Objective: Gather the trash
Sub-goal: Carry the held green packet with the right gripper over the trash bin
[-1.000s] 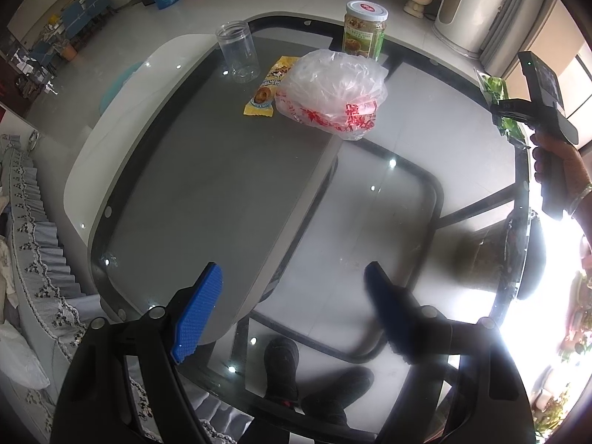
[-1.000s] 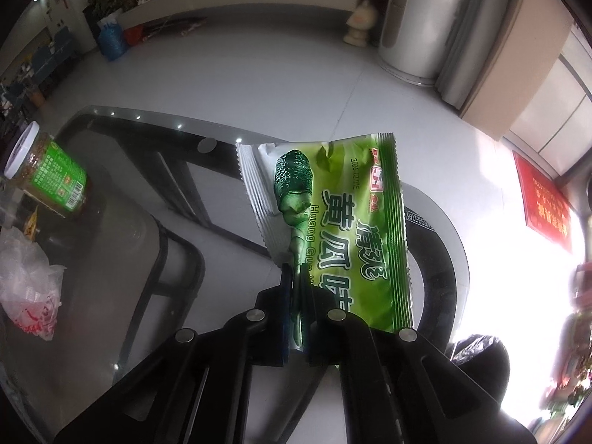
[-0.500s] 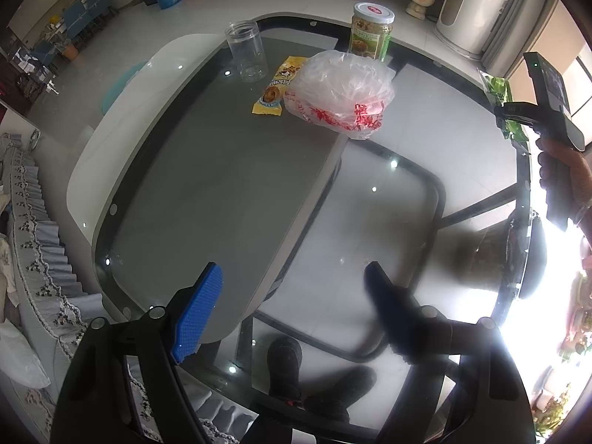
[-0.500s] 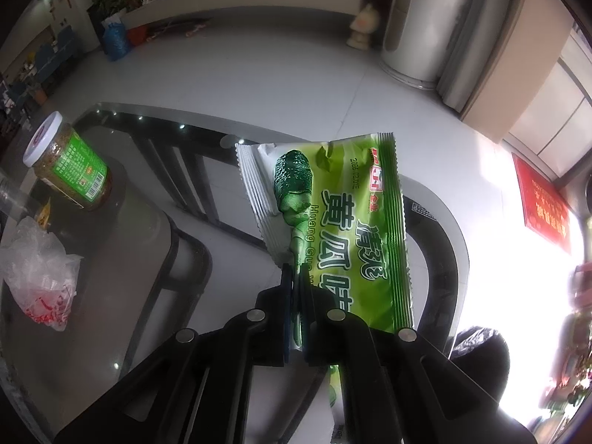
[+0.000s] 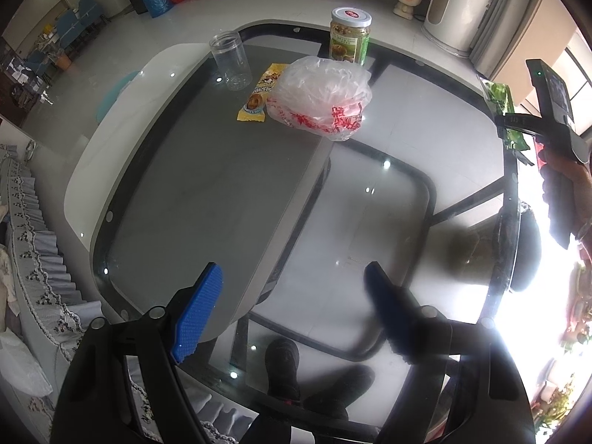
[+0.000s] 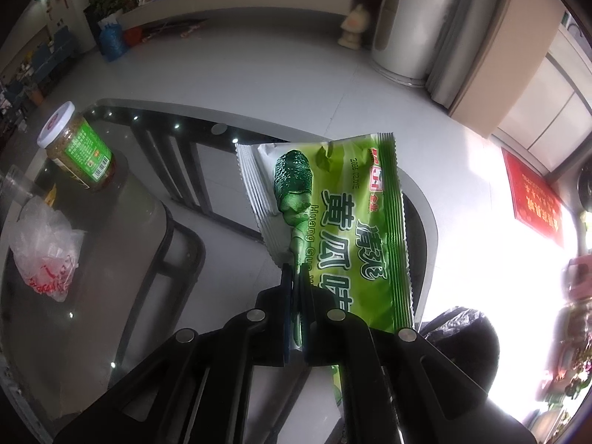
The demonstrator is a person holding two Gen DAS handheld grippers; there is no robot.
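Observation:
My right gripper [image 6: 295, 277] is shut on a green snack wrapper [image 6: 333, 229] and holds it in the air past the glass table's right edge; it also shows in the left wrist view [image 5: 505, 111]. My left gripper [image 5: 292, 296] is open and empty above the near end of the glass table [image 5: 207, 185]. A crumpled clear plastic bag with red print [image 5: 322, 100] and a yellow snack wrapper [image 5: 259, 94] lie at the table's far end. A black-lined bin [image 6: 466, 336] sits on the floor below the right gripper.
A clear empty jar [image 5: 230, 61] and a white-lidded jar with a green label [image 5: 349, 35] stand at the table's far end. A sofa with a frilled cover [image 5: 33, 259] runs along the left. My feet [image 5: 285, 370] show through the glass.
The right gripper has swung right with the green wrapper, bringing the jar and bag further into its view. The left gripper has drawn back slightly from the far objects.

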